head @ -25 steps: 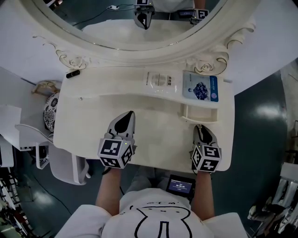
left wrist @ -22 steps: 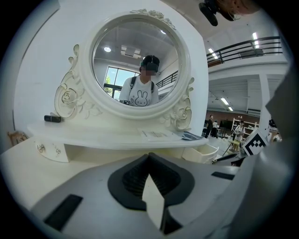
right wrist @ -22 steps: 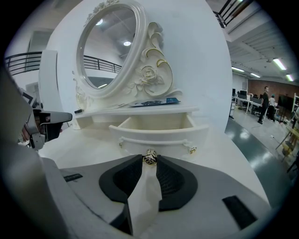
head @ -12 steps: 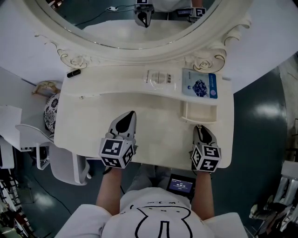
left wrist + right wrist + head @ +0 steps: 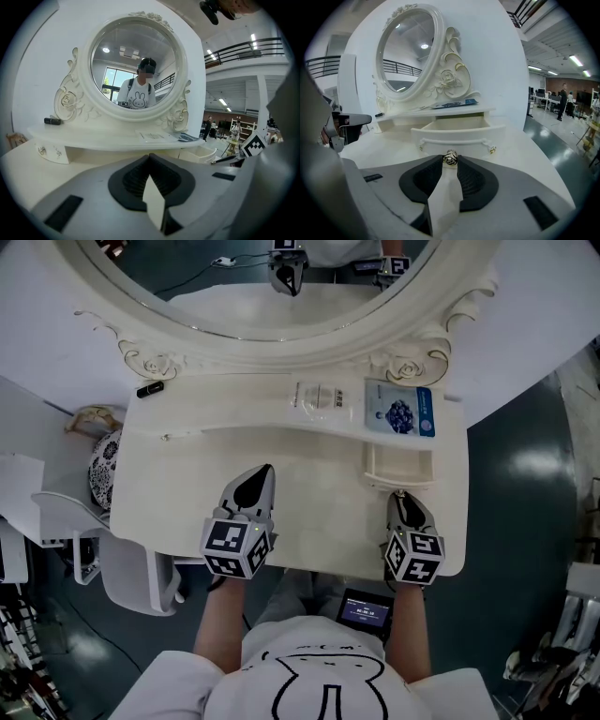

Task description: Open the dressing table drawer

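Note:
The white dressing table (image 5: 309, 512) has its small right drawer (image 5: 400, 465) pulled out, and the drawer's inside (image 5: 457, 124) is bare. My right gripper (image 5: 404, 498) is at the drawer's front. In the right gripper view its jaw tips (image 5: 450, 163) are closed on the round metal drawer knob (image 5: 450, 158). My left gripper (image 5: 262, 471) rests on the tabletop to the left of the drawer, its jaws together with nothing between them. In the left gripper view, the left gripper (image 5: 150, 157) points at the mirror and the shelf.
A round ornate mirror (image 5: 272, 277) stands behind a raised shelf holding a white packet (image 5: 325, 399), a blue packet (image 5: 401, 414) and a small black object (image 5: 148, 389). Another small drawer (image 5: 49, 151) sits under the shelf's left end. A white chair (image 5: 131, 568) stands left of the table.

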The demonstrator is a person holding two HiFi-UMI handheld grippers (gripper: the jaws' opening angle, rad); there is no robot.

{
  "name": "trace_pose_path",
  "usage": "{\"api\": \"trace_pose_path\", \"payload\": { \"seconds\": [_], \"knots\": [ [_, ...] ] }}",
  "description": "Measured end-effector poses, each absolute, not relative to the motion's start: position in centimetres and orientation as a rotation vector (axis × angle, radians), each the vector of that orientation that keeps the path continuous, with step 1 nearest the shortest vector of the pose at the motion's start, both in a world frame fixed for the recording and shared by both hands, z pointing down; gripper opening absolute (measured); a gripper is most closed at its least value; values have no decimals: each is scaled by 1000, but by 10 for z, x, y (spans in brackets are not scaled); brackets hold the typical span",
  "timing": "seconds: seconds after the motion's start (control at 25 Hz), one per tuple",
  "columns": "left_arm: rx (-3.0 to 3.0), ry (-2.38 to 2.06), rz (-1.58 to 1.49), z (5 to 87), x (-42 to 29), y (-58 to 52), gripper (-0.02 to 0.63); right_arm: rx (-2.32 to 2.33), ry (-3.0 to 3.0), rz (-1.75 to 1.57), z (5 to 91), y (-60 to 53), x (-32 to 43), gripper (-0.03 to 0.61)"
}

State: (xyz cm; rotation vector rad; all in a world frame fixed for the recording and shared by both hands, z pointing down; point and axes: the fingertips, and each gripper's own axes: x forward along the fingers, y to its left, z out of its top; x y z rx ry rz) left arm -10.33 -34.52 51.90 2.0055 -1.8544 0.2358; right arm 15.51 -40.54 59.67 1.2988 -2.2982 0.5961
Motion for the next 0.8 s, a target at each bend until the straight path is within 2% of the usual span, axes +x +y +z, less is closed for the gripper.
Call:
{"api": "trace_pose_path", "payload": {
  "seconds": [0.8],
  "knots": [
    [2134, -1892, 120, 455, -101, -372, 8, 1379, -2344, 482, 528, -422, 168, 102]
  ]
}}
